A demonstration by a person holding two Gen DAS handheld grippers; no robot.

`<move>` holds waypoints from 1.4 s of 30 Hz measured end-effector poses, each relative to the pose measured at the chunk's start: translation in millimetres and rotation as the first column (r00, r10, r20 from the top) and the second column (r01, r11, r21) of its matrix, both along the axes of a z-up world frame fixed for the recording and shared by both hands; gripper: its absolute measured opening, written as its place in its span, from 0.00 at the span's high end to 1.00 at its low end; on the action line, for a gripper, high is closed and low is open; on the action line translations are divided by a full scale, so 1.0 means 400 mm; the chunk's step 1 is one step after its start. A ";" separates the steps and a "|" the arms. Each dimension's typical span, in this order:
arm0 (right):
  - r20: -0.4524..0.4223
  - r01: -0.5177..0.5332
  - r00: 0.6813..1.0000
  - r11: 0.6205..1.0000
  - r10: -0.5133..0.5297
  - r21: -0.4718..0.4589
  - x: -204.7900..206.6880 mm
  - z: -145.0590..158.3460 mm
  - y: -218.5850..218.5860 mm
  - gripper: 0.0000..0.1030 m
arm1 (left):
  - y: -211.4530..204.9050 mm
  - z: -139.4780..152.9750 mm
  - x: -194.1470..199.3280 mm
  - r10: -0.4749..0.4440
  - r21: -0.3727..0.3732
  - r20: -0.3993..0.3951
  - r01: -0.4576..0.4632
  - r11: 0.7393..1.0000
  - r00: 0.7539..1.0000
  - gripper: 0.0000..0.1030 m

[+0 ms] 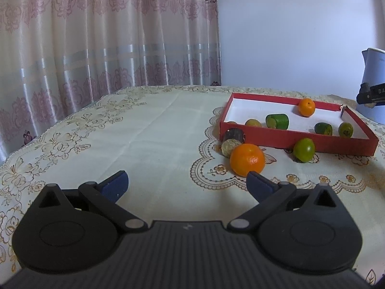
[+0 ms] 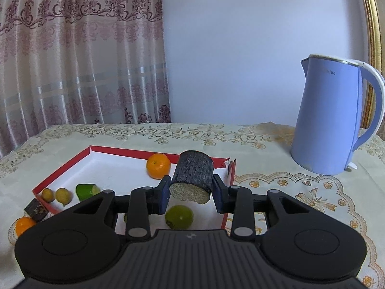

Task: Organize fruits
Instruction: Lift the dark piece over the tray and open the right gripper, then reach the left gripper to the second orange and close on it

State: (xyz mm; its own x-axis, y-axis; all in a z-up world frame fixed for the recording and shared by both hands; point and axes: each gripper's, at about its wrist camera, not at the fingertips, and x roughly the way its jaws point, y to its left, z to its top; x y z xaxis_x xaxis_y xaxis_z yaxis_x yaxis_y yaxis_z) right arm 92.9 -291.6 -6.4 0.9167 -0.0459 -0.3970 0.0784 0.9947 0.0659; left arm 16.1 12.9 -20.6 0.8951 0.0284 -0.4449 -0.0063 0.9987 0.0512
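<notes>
A red box (image 2: 134,151) with a white floor holds an orange (image 2: 158,166), a green cut piece (image 2: 87,191), a lime (image 2: 179,216) and small yellow fruits (image 2: 63,195). Above the box my right gripper (image 2: 191,191) is shut on a dark cane segment (image 2: 192,171) with a pale cut end. In the left wrist view my left gripper (image 1: 187,180) stands open and holds nothing. A large orange (image 1: 247,159) lies on the cloth just beyond its right fingertip. Behind that lie a second dark cane piece (image 1: 232,139) and a green fruit (image 1: 303,149), both outside the red box (image 1: 288,142).
A blue electric kettle (image 2: 332,118) stands at the back right, beside the box. A floral curtain (image 1: 96,36) hangs behind the table's far left edge. Embroidered cloth (image 1: 144,132) covers the table to the left of the box.
</notes>
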 end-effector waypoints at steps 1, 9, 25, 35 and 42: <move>0.000 0.004 1.000 1.000 -0.004 0.001 0.003 -0.002 -0.002 0.66 | 0.001 0.000 0.001 0.000 -0.002 -0.001 0.000 1.000 1.000 0.00; -0.002 0.020 1.000 1.000 -0.020 0.011 0.018 -0.020 -0.024 0.66 | 0.008 -0.001 0.004 0.001 -0.018 -0.008 -0.001 1.000 1.000 0.00; -0.037 0.007 0.999 0.999 -0.005 0.047 0.039 -0.058 -0.031 0.65 | 0.015 -0.003 0.009 0.002 -0.034 -0.020 -0.002 0.999 1.000 0.00; -0.044 0.026 0.999 0.999 -0.025 0.027 0.038 -0.067 -0.023 0.30 | 0.014 -0.005 0.011 0.006 -0.034 -0.020 -0.006 0.999 1.000 0.00; 0.009 0.046 0.999 0.998 -0.046 0.045 -0.001 -0.029 -0.033 0.30 | 0.014 -0.005 0.011 0.012 -0.038 -0.029 -0.014 0.999 1.000 0.00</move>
